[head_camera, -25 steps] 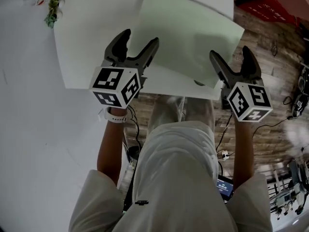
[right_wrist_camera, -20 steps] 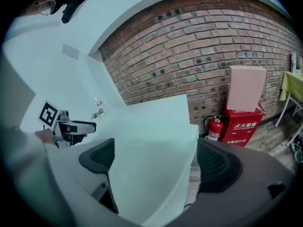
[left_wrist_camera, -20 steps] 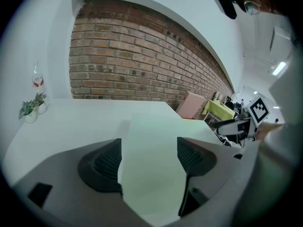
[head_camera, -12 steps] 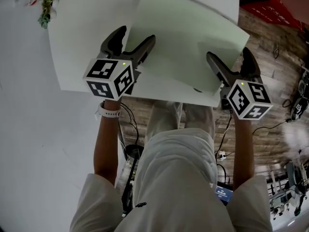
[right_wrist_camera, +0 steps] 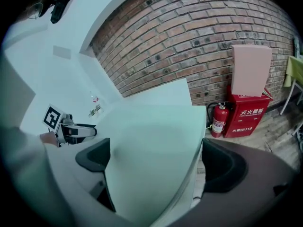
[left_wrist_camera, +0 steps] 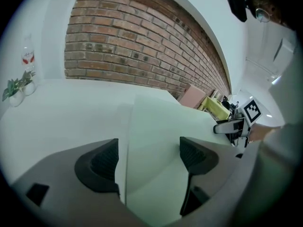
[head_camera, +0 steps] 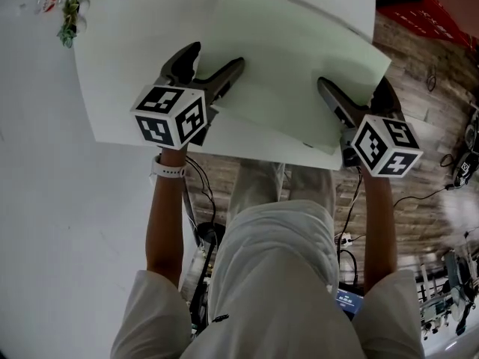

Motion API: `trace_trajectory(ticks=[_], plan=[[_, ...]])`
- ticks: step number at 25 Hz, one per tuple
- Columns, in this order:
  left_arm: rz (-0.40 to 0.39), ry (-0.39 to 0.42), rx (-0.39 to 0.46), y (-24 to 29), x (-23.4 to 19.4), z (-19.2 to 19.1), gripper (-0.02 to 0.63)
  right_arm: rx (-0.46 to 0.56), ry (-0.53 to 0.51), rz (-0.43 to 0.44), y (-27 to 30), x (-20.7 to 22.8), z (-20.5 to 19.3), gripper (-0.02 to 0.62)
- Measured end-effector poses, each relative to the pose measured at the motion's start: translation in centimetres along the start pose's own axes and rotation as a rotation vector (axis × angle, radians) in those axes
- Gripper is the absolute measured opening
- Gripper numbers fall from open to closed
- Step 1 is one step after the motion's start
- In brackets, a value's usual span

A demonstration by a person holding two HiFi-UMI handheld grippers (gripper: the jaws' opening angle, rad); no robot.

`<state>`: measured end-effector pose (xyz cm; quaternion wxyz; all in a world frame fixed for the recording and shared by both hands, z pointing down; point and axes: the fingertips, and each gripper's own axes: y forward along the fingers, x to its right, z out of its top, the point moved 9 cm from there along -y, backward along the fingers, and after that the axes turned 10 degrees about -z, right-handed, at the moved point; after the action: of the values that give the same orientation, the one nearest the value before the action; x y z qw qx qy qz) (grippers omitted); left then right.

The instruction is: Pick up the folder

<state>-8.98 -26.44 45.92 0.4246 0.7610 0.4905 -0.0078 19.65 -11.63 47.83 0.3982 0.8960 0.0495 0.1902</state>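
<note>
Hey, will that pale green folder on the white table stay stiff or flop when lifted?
The folder looks thin and sheet-like, so it is probably light and may sag in the middle if lifted by its edges. Resting on the smooth table, it could slide rather than lift when pushed.

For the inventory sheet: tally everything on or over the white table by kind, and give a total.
Folder: 1
Grippers: 2, the left gripper and the right gripper. Both have just been opening, with a folder edge between each one's jaws, not clamped.
Small plant: 1
Bottle: 1
Total: 5
</note>
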Motion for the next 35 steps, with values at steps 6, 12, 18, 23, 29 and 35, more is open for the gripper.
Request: trace_trajectory(ticks=[6, 12, 18, 23, 29, 35], plan=[[-0.066, -0.044, -0.016, 0.7, -0.7, -0.2, 0.38, -0.027, 0.051, -0.02, 1.0, 0.1, -0.4, 0.591], [-0.058, -0.023, -0.024, 0.8, -0.5, -0.1, 0.379, -0.047, 0.069, -0.032, 1.2, 0.0, -0.4, 0.586], [-0.066, -0.009, -0.013, 0.6, -0.5, -0.2, 0.36, -0.046, 0.063, -0.046, 1.3, 0.0, -0.2, 0.587], [-0.069, -0.019, -0.008, 0.1, -0.4, -0.3, 0.359, -0.017, 0.049, -0.042, 0.7, -0.5, 0.2, 0.572], [-0.046, -0.011, -0.001, -0.4, 0.5, -0.2, 0.359, 0.008, 0.059, -0.038, 0.0, -0.6, 0.4, 0.56], [-0.022, -0.002, 0.031, -1.7, 1.7, -0.6, 0.357, 0.046, 0.076, -0.041, -1.1, -1.1, 0.2, 0.557]])
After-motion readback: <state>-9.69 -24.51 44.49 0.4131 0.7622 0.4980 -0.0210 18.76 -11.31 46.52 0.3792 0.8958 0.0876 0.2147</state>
